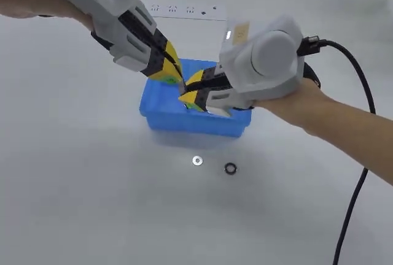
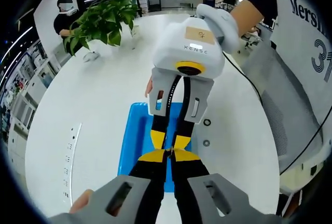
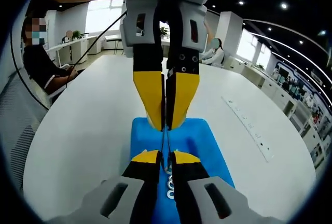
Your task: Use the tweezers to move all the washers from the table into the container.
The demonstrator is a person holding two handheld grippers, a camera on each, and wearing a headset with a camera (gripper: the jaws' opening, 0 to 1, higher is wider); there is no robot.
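While your left gripper (image 1: pixel 181 84) and right gripper (image 1: pixel 186 99) both clamp the thin tweezers (image 3: pixel 165 149) over the container (image 1: pixel 184 122), two washers (image 1: pixel 197 161) lie on the table (image 1: pixel 92 185) below the jaws, probably light, stiff and slippery, so pinch across the ring.

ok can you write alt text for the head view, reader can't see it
The left hand-held gripper and the right hand-held gripper meet tip to tip, jaws shut, over a blue container on a white table. A silver washer and a dark washer lie on the table in front of the container.
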